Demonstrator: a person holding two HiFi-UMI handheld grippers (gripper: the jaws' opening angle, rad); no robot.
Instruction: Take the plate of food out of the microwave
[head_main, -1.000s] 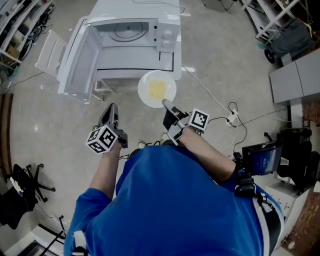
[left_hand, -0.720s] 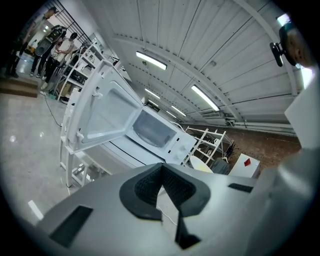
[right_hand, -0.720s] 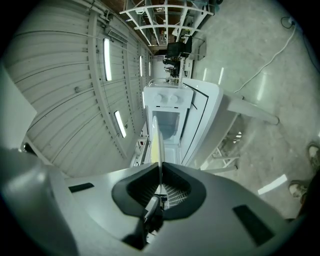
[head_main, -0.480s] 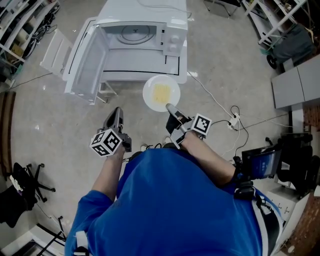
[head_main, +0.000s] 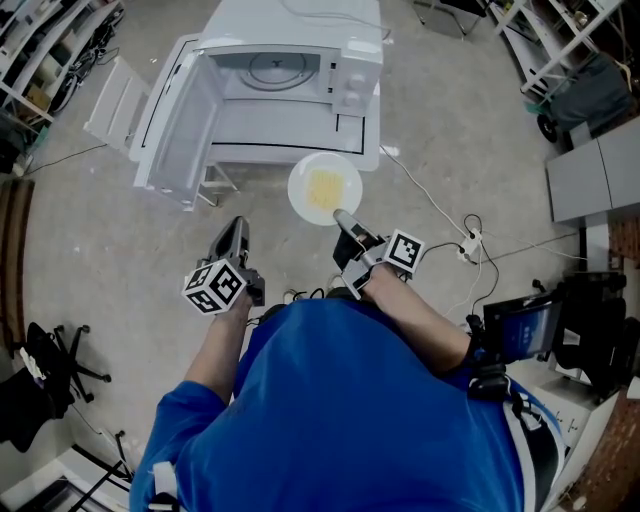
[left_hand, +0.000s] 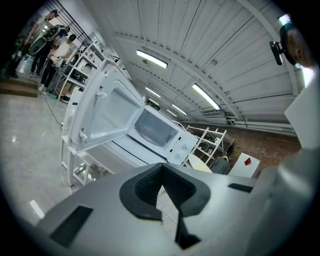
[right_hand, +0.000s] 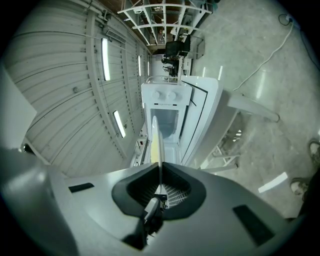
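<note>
The round white plate of yellow food (head_main: 324, 188) hangs just in front of the open white microwave (head_main: 300, 22), toward its right side. The plate's near rim is pinched between the barely parted jaws of the right gripper (head_main: 343, 217). The microwave's white door (head_main: 178, 120) stands swung out to the left, clear of the plate. The left gripper (head_main: 230, 240), jaws together and empty, hangs near-left over the grey floor (head_main: 110, 270).

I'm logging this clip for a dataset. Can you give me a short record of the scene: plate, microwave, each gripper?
plate: white, carries yellow food, held outside the microwave, in front of it
right gripper: shut on the plate's near rim
left gripper: shut, nothing between its jaws, away from the plate
door: swung fully open
cavity: only the turntable shows inside
task stage: plate already out
</note>
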